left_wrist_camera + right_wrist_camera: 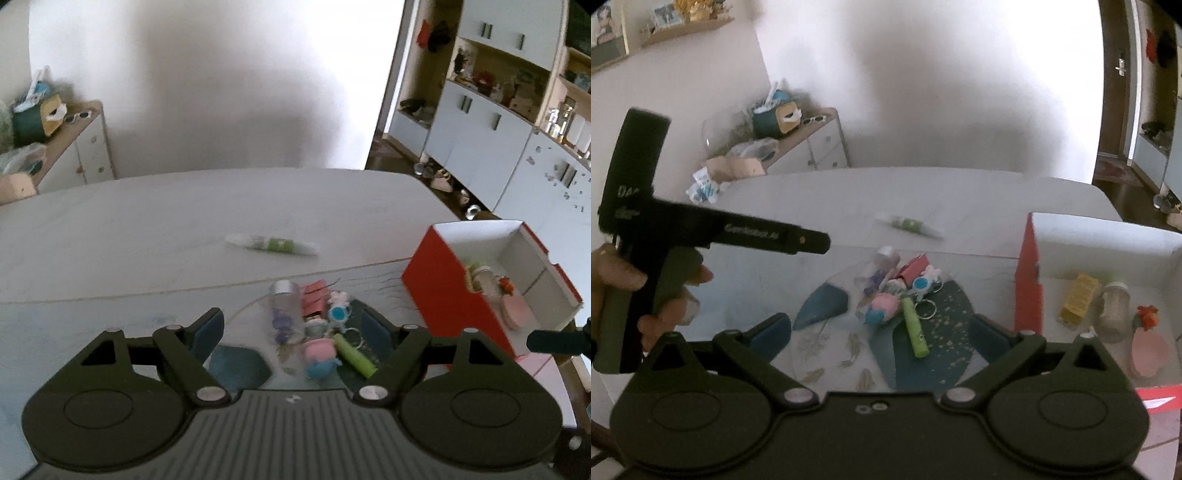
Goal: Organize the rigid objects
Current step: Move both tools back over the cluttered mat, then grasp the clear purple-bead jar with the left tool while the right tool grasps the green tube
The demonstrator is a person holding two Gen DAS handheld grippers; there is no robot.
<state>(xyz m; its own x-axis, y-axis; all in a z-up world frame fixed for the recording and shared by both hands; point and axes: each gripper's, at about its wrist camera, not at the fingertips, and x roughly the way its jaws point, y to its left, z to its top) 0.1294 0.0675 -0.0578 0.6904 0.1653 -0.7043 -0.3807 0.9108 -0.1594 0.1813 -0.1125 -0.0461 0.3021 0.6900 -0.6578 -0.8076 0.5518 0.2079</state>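
A pile of small things lies on the table: a clear bottle [284, 310], a small red box [314, 299], a blue-and-white keychain toy [338, 310], a pink-and-blue figure [321, 356] and a green tube [354, 354]. My left gripper [291, 328] hangs open above the pile, its pads touching nothing. My right gripper [881, 334] is open too, over the same green tube [914, 328] and pink figure [882, 308]. A white-and-green tube [271, 243] lies alone farther back. In the right wrist view, a hand [613, 273] holds the left gripper [812, 242] at the left.
A red box with a white inside [443, 288] stands to the right of the pile. It holds a yellow block [1078, 299], a clear jar [1113, 310] and a pink item [1148, 350]. A sideboard [812, 140] with clutter stands beyond the table's far left.
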